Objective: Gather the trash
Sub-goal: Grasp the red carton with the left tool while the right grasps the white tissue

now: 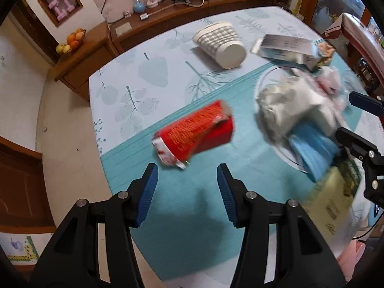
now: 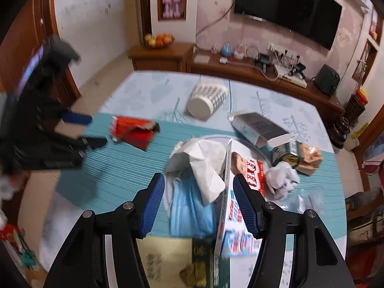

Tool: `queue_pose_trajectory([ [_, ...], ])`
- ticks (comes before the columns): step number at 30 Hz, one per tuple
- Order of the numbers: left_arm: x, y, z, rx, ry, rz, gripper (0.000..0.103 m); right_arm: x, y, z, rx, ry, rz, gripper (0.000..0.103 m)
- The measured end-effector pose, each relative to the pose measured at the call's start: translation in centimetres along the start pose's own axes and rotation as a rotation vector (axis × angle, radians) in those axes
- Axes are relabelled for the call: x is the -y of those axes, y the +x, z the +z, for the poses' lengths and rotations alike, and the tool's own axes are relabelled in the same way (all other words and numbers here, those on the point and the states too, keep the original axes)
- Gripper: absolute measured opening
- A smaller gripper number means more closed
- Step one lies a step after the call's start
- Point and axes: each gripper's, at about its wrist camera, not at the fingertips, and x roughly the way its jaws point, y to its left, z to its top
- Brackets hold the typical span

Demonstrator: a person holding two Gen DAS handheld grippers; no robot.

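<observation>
Left gripper [image 1: 187, 177] with ribbed blue pads, jaws apart and empty, just short of a crumpled red carton [image 1: 195, 134] on the teal ribbed tablecloth [image 1: 182, 228], right gripper [image 2: 199, 201] parted, nothing gripped, above a pleated blue face mask [image 2: 189, 208] and white crumpled paper [image 2: 204, 163], latticed white wastebasket [image 1: 219, 45] lying tipped beyond.

The tablecloth [image 1: 148, 88] is pale blue with grey-blue leaf and twig prints, crossed by a broad teal band of fine stripes. A crushed carton [image 1: 194, 134] is bright red with small pale lettering and a white torn end. The tipped-over plastic basket [image 1: 219, 44] is white with a grey grid pattern. A flattened box [image 2: 258, 126] is silvery grey — white inside its flap. The crumpled mask [image 2: 189, 208] is light blue, and the crumpled paper [image 2: 204, 163] on it white. Both grippers' pads [image 1: 146, 192] are ribbed blue on black arms.
</observation>
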Motion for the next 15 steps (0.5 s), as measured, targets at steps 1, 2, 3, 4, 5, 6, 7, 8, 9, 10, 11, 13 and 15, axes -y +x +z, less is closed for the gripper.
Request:
queue_pose_trajectory([
  [1,-0.4,0.7,0.4,-0.003,0.005,0.004,0.048,0.1,0.7,-0.3,-0.007,0.006,-0.005,0.060],
  [2,-0.4,1.2,0.7,-0.004,0.010,0.007,0.048,0.2,1.7,0.0,-0.017,0.016,-0.002,0.060],
  [3,-0.6,1.8,1.1,-0.008,0.019,0.007,0.048,0.4,2.6,-0.3,-0.023,0.019,0.004,0.058],
  [4,-0.6,2.4,1.4,-0.010,0.032,0.007,0.048,0.3,3.4,-0.7,-0.028,0.016,0.006,0.057],
  [5,-0.5,3.0,1.7,-0.012,0.056,0.010,0.048,0.2,4.1,-0.6,-0.033,0.005,0.004,0.055],
  [6,-0.3,3.4,2.0,-0.015,0.080,0.016,0.048,0.3,4.8,-0.8,-0.037,-0.009,0.000,0.054],
  [7,0.1,4.0,2.3,-0.019,0.118,0.025,0.048,0.4,5.5,-1.1,-0.040,-0.018,-0.004,0.053],
  [8,0.4,4.4,2.5,-0.020,0.141,0.035,0.048,0.4,5.9,-1.3,-0.043,-0.024,-0.006,0.051],
  [9,0.7,4.9,2.9,-0.019,0.167,0.046,0.048,0.4,6.5,-1.3,-0.048,-0.028,-0.007,0.049],
  [10,0.9,5.2,3.1,-0.018,0.186,0.049,0.048,0.3,6.7,-1.5,-0.049,-0.029,-0.006,0.048],
  [11,1.1,5.5,3.4,-0.016,0.207,0.048,0.048,0.3,7.0,-1.5,-0.050,-0.033,-0.002,0.045],
  [13,1.5,6.1,4.1,-0.017,0.242,0.044,0.048,0.3,7.5,-1.6,-0.056,-0.040,0.009,0.039],
  [15,1.7,6.9,4.7,-0.033,0.272,0.051,0.048,0.6,8.0,-1.6,-0.067,-0.042,0.026,0.036],
])
